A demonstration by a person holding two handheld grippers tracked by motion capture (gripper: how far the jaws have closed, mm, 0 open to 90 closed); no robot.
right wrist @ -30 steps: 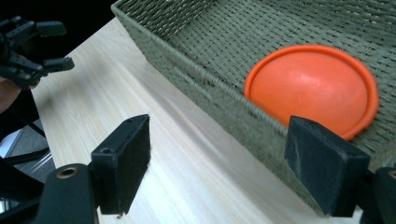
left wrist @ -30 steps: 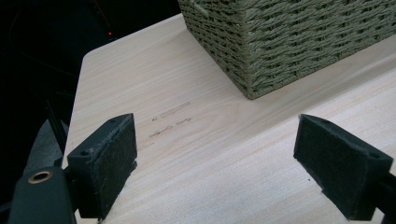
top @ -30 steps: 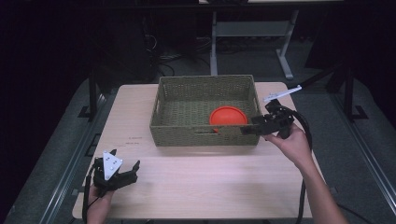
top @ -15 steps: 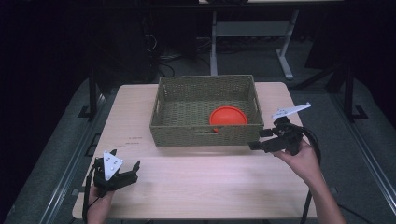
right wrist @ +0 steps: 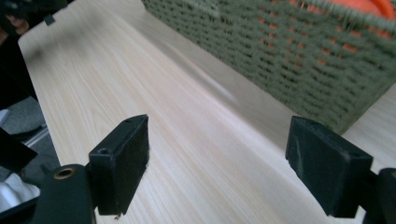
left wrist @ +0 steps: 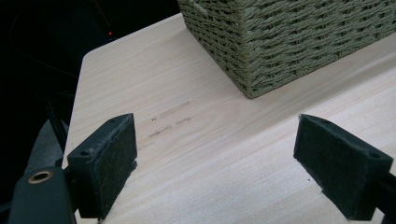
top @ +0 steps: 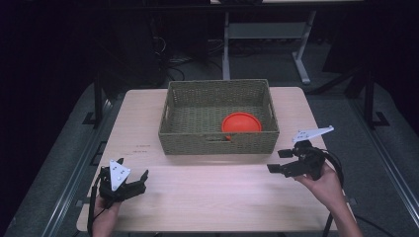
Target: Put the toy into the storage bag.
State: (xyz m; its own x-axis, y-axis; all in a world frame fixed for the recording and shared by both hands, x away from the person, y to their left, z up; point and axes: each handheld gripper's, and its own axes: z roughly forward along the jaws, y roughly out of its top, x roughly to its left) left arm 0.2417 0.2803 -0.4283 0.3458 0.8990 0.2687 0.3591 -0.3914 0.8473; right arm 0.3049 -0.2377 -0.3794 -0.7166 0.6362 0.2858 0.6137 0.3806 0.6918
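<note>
The counter (top: 212,192) is a pale wood board standing in a dark room, with a grey floor (top: 64,163) at its sides and a metal frame (top: 262,34) behind it. On its far half stands a woven green basket (top: 217,144), and an orange plate (top: 241,122) lies inside it, by the near wall toward the right.

The high view shows the plate from above. The right gripper view shows it as orange color through the gaps of the weave (right wrist: 336,42). The left gripper view shows the near left corner of the basket and some faint marks (left wrist: 170,116) on the wood.

The left gripper (top: 129,183) rests at the near left corner of the counter, its fingers (left wrist: 105,163) released and holding nothing. The right gripper (top: 279,161) is near the right edge, just near of the basket, its fingers (right wrist: 121,163) also released and empty. Nothing lies between them and the basket.
</note>
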